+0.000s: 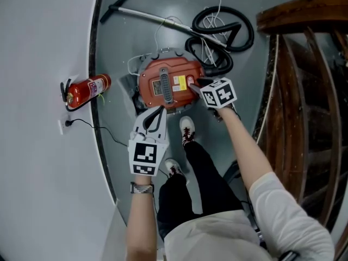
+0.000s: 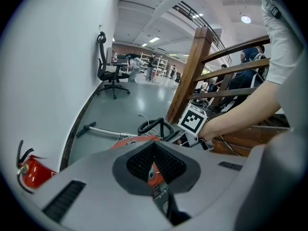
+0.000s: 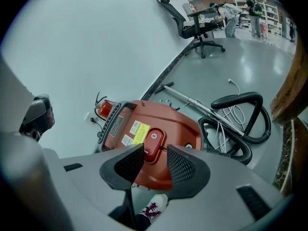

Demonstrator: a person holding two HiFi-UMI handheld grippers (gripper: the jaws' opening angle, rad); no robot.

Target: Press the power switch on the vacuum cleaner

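Observation:
The red vacuum cleaner (image 1: 166,83) lies on the grey floor in front of the person's feet. Its red power switch (image 3: 153,146) sits on the top shell beside a yellow label (image 3: 137,130). My right gripper (image 1: 193,85) points down at that switch, open, and the switch shows through the gap between its pads; whether a tip touches it I cannot tell. My left gripper (image 1: 159,111) hovers over the near edge of the vacuum cleaner (image 2: 131,141), shut with nothing in it. In the left gripper view the right gripper's marker cube (image 2: 192,120) is just beyond the vacuum.
A black hose (image 1: 225,29) and white cord are coiled behind the vacuum, with the metal wand (image 1: 145,16) lying to the far left. A red fire extinguisher (image 1: 87,89) stands at the curved white wall. A wooden railing (image 1: 304,64) runs along the right. The person's shoes (image 1: 186,128) are near the vacuum.

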